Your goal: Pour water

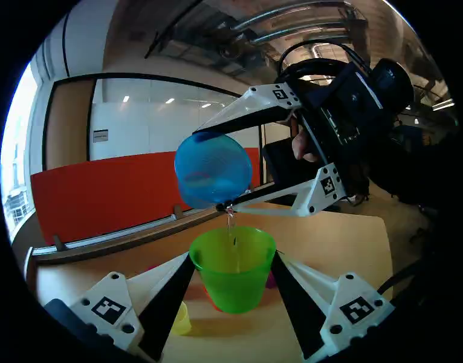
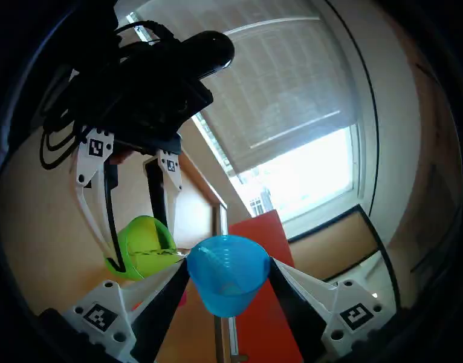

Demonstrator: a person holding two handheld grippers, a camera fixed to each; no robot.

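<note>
Two grippers are each pinching a cup. The left gripper (image 1: 233,259) is reaching out level over the wooden table (image 1: 334,236), its fingers pressing on both sides of the upright green cup (image 1: 233,278). The right gripper (image 1: 211,172), farther off with a hand (image 1: 301,144) wrapping its handle, is angling down from above. It is rolled over, so the blue cup (image 1: 212,166) clamped between its fingers is tipping sideways. A thin stream of water (image 1: 231,225) is falling from the blue rim into the green cup. A small yellow cup (image 1: 182,319) is sitting on the table beside it.
</note>
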